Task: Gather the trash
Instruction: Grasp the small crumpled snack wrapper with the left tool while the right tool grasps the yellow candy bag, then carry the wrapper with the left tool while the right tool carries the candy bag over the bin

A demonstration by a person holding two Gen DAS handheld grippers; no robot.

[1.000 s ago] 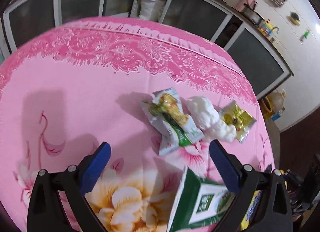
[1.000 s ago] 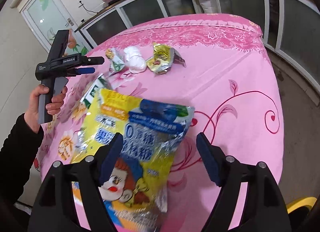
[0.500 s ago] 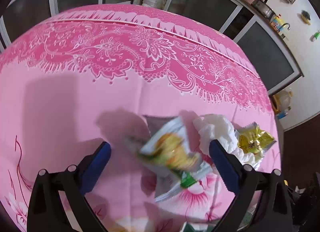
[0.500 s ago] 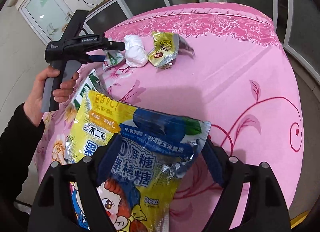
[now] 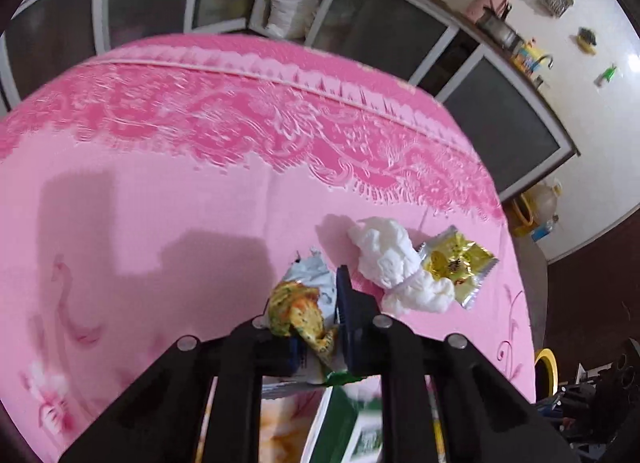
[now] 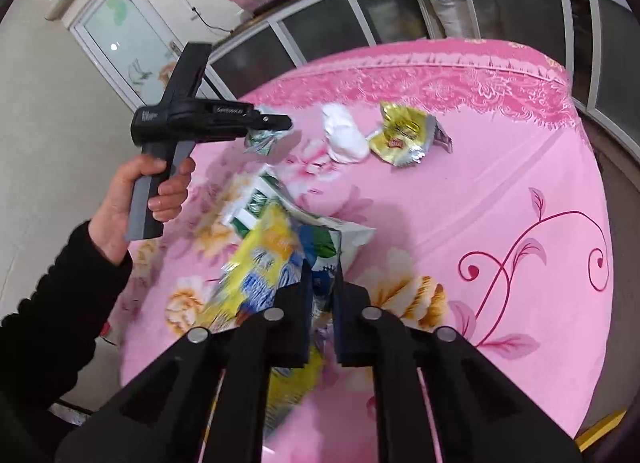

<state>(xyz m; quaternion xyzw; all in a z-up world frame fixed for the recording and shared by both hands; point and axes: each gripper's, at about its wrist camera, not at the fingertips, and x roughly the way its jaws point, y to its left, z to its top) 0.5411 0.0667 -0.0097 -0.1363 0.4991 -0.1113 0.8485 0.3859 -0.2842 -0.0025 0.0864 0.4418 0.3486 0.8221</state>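
1. Left gripper (image 5: 320, 315): jaws drawn nearly together, pinching a crumpled green-and-silver snack wrapper (image 5: 304, 303) between the blue pads. In the right wrist view this gripper (image 6: 276, 123) is held above the pink tablecloth (image 6: 500, 191), with the wrapper (image 6: 262, 141) hanging off the cloth from its tips.
2. Right gripper (image 6: 322, 291): jaws nearly shut on the upper edge of a large yellow-and-blue candy bag (image 6: 272, 263). The bag extends from the fingertips toward 8 o'clock and is partly blurred.
3. White crumpled tissue (image 5: 396, 267): lies on the tablecloth (image 5: 180, 199) just beyond the left gripper's tips, at 2 o'clock from them, apart from the held wrapper.
4. Gold foil wrapper (image 5: 456, 267): touches the tissue's far side, at 3 o'clock from it. In the right wrist view the tissue (image 6: 344, 135) and foil wrapper (image 6: 404, 135) sit at 12 o'clock from the right gripper, well apart from it.
5. Green-and-white carton (image 6: 256, 203): lies on the cloth, partly under the candy bag's top edge, at 11 o'clock from the right gripper. In the left wrist view it (image 5: 352, 423) appears below the left gripper's fingers, blurred.
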